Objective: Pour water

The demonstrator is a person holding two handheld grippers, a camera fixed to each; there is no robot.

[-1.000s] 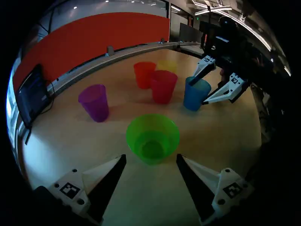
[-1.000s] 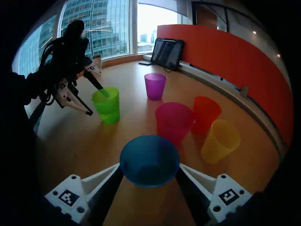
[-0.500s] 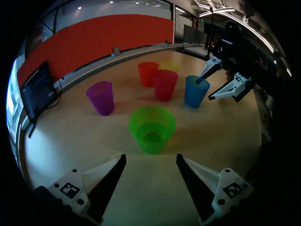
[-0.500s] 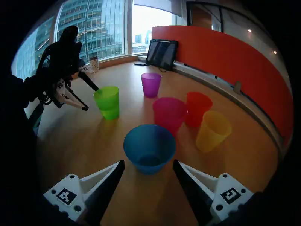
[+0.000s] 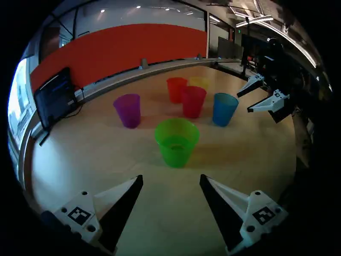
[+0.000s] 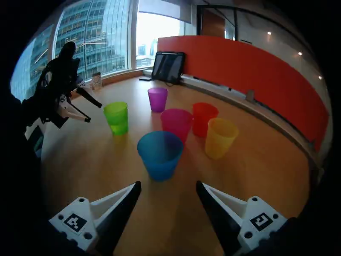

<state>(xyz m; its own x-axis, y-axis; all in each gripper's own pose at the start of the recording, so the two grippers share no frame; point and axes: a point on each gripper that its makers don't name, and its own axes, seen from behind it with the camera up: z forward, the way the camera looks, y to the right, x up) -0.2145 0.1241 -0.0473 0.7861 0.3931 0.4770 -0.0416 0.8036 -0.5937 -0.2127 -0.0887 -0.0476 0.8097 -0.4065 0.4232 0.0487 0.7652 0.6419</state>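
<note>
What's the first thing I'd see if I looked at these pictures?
Six bright plastic cups stand together on the wooden table: a green cup, a blue cup, a purple cup, a pink cup, a red cup and a yellow cup. A long red wall runs behind them. The left gripper, open, faces the green cup, and the right gripper, open, faces the blue cup.

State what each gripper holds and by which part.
Nothing is held. The left gripper is open, the translucent green plastic cup standing free ahead of it; the right gripper is open behind the free-standing blue plastic cup.
</note>
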